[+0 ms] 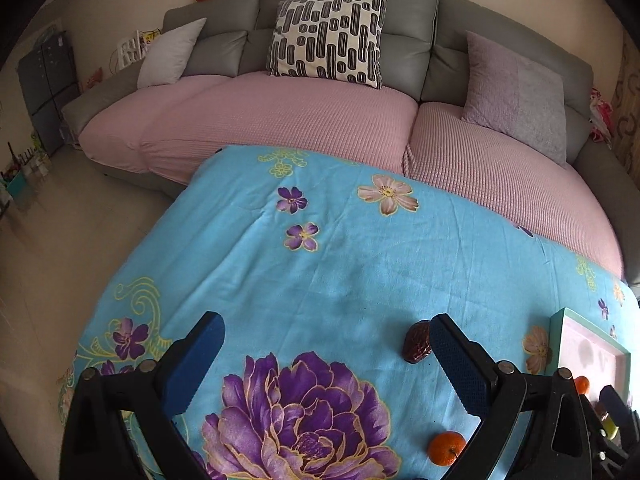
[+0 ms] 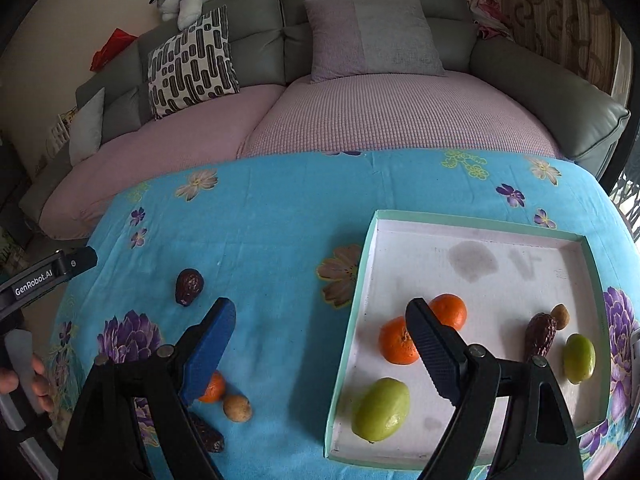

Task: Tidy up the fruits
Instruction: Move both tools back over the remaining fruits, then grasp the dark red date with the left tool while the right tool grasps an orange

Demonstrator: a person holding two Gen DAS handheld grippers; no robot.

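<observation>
Both sets of jaws wide open, empty. Loose date (image 1: 417,341) on tabletop touching left gripper (image 1: 324,364) inner right pad, long axis roughly along the fingers. Left hand nearer; tray (image 2: 352,332) off right of its jaws.

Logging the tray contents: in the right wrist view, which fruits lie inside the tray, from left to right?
Green fruit → orange → second orange → dark date → small brown fruit → second green fruit.
</observation>
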